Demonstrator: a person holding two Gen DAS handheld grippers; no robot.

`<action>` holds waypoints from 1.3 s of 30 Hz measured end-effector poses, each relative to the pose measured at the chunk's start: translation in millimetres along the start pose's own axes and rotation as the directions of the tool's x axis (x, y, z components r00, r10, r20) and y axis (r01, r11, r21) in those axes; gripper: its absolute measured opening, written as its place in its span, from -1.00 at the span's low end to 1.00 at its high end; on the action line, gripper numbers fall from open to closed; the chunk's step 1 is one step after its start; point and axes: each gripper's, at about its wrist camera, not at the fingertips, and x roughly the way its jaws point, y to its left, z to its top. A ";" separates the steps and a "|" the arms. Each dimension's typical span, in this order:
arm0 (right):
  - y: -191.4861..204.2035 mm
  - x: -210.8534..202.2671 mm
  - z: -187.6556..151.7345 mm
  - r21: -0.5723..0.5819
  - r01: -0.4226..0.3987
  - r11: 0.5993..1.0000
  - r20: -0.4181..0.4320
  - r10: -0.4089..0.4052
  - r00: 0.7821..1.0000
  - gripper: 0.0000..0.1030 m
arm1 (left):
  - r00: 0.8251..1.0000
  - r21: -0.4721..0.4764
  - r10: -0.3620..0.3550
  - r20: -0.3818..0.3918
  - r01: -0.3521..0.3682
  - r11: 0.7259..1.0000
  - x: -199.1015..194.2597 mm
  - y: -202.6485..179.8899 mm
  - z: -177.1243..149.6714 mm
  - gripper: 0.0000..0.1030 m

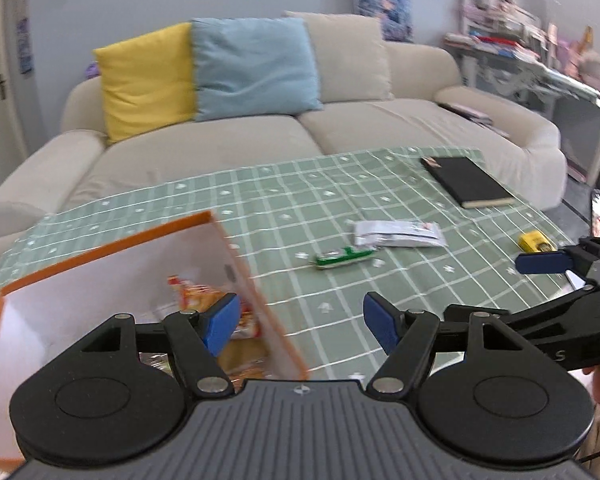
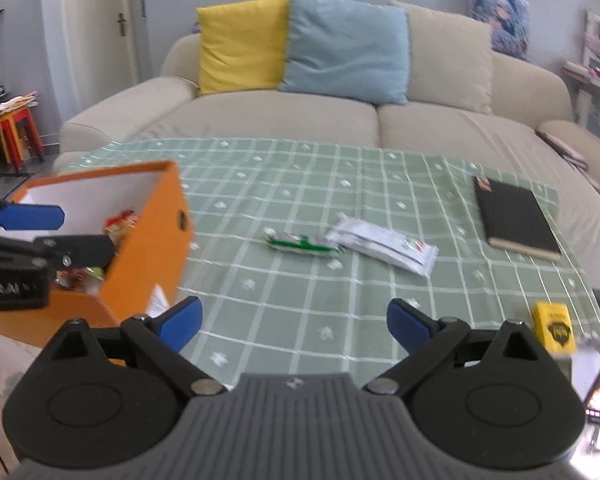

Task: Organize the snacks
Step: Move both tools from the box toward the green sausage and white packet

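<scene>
The left hand-held gripper (image 1: 300,320) hangs with its blue pads spread wide and nothing between them, low in the frame over the orange box (image 1: 112,288), which holds orange snack packets (image 1: 196,296). The right hand-held gripper (image 2: 294,326) is likewise agape and empty above the green checked counter (image 2: 380,184). Mid-frame, a green-and-white snack (image 2: 300,245) lies just beside a white packet (image 2: 384,246); a black notebook (image 2: 514,218) sits upper right, a yellow box (image 2: 553,328) lower right.

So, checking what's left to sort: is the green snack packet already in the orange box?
No, the green snack packet lies on the tablecloth, apart from the orange box.
</scene>
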 end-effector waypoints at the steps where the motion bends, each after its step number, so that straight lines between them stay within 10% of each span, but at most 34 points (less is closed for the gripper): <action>1: -4.4 2.4 -1.5 0.004 0.005 1.000 -0.001 -0.005 1.000 0.85 | 1.000 0.024 -0.008 -0.009 0.008 1.000 5.2 -5.7 3.0 0.61; 20: -93.2 120.5 13.2 -0.021 0.076 0.997 -0.093 -0.077 0.993 0.54 | 0.972 0.416 0.034 -0.232 0.068 0.907 147.2 -66.3 51.2 0.61; 29: -98.8 175.2 40.2 -0.184 -0.011 0.983 -0.097 -0.007 0.995 0.78 | 0.953 0.538 0.064 -0.296 0.111 0.835 214.5 -74.4 56.6 0.61; 39: -97.2 220.6 57.4 -0.238 -0.075 0.968 -0.116 0.048 0.992 0.81 | 0.917 0.445 0.031 -0.398 0.163 0.881 253.0 -54.9 57.9 0.61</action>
